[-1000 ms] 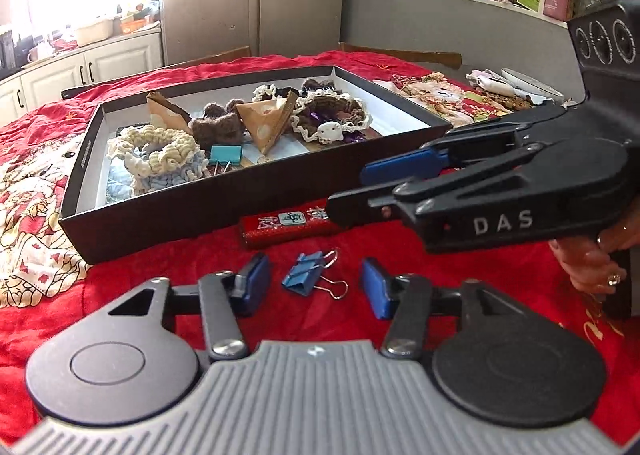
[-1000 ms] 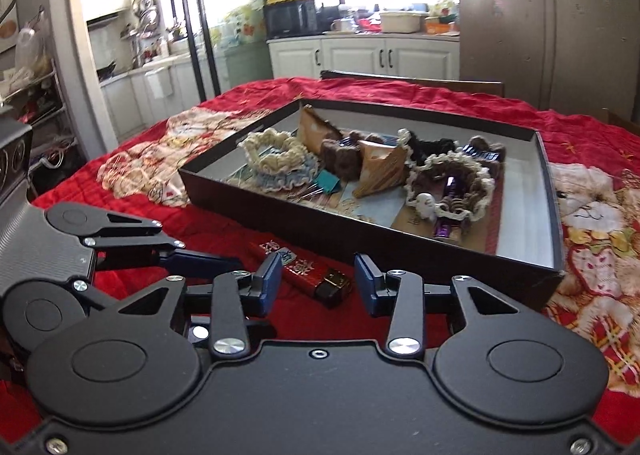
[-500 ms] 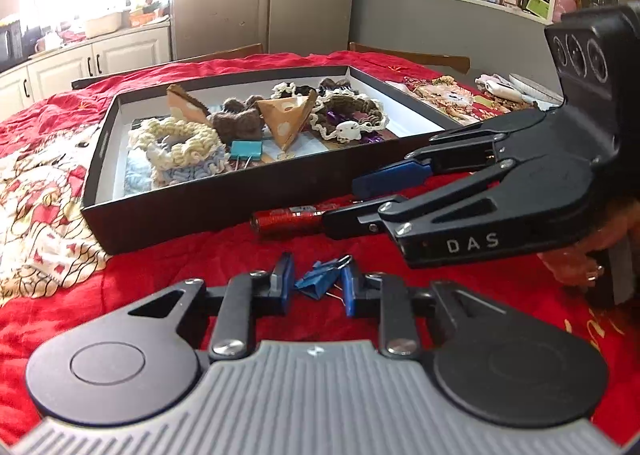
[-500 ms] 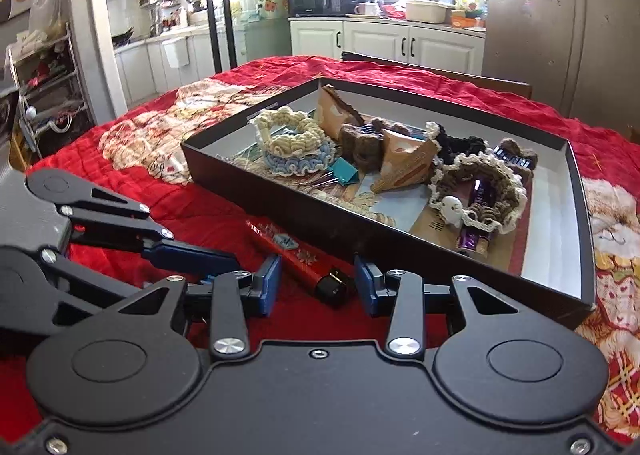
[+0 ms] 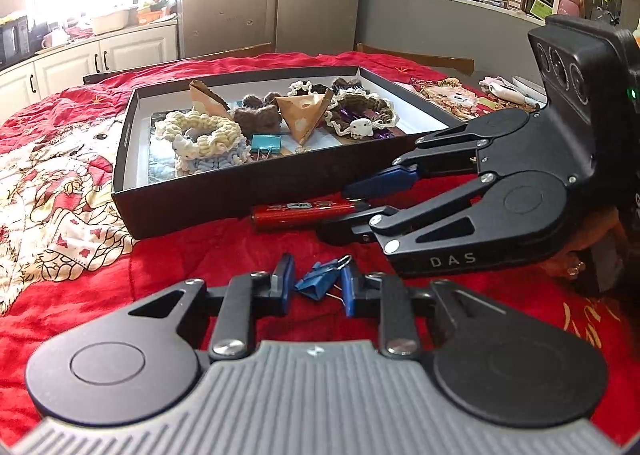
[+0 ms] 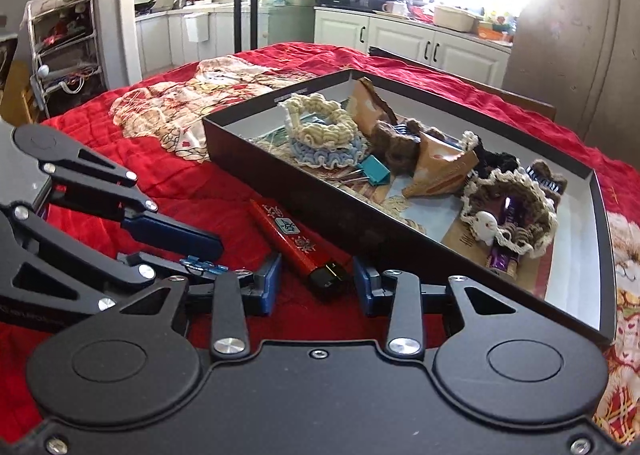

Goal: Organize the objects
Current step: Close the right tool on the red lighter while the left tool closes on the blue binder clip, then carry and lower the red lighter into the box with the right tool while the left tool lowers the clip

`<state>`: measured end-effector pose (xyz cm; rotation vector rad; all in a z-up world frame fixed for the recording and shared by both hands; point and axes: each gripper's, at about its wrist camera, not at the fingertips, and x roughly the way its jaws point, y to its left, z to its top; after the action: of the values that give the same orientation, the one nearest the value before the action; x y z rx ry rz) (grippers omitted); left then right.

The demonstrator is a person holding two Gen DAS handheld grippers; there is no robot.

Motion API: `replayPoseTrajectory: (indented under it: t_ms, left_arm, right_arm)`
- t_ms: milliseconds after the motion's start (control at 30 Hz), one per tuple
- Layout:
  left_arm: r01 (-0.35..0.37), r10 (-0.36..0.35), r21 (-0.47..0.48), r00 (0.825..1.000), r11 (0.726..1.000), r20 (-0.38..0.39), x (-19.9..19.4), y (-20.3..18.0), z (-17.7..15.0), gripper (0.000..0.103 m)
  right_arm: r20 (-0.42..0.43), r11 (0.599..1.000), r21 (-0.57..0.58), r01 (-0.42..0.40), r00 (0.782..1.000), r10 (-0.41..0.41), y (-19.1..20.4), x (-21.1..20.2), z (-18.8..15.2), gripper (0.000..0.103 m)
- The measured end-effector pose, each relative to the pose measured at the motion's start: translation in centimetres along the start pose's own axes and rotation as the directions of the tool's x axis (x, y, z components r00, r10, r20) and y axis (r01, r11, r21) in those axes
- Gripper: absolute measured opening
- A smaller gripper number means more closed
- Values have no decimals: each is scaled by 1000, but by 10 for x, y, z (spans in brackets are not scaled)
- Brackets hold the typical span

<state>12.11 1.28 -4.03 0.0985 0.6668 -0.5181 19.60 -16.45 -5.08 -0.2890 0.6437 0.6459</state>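
Each view looks forward and downward from just behind its own hand-held gripper, low and close over the red cloth [image 5: 200, 267]. The left view faces the black box [image 5: 224, 195] along its long side, shelves behind. The right view crosses from the other side toward kitchen cabinets. Both share the box [image 6: 320, 195] and the red lighter [image 5: 304, 213] [image 6: 296, 243].

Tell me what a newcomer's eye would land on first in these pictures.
The black tray crammed with crocheted scrunchies and paper cones dominates the red cloth. Just in front of it, the left gripper has closed on a blue binder clip, its pads pressing it from both sides. Beside it, the right gripper brackets the dark end of a red lighter lying against the tray's near wall, with a gap at each pad.
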Motion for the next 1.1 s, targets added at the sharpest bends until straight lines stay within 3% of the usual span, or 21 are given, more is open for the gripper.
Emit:
replayPoseTrajectory:
  t_ms: [67, 133, 200, 600, 967, 1100]
  left_arm:
    - [0, 0, 0, 1000, 1000, -1, -1, 1, 0, 27]
    - [1, -1, 1, 1000, 1000, 0, -2, 1, 1, 27]
    - [4, -4, 3, 1000, 1000, 1, -3, 1, 1, 27]
    - [22, -21, -17, 999, 1000, 37, -18, 3, 11, 27]
    - [20, -18, -30, 997, 999, 74, -29, 5, 23, 27]
    - [6, -2, -30, 994, 1000, 112, -29, 6, 38, 27]
  right_arm:
    - [0, 1000, -12, -6, 1000, 6, 2, 0, 0, 31]
    - [1, 1000, -23, -20, 1000, 20, 4, -1, 0, 18]
    - [4, 999, -22, -40, 999, 40, 5, -3, 0, 16]
    - [121, 987, 49, -151, 982, 144, 1, -32, 2, 11]
    - [266, 974, 137, -183, 953, 141, -20, -66, 9, 11]
    - [334, 971, 185, -149, 939, 80, -32, -80, 10, 11]
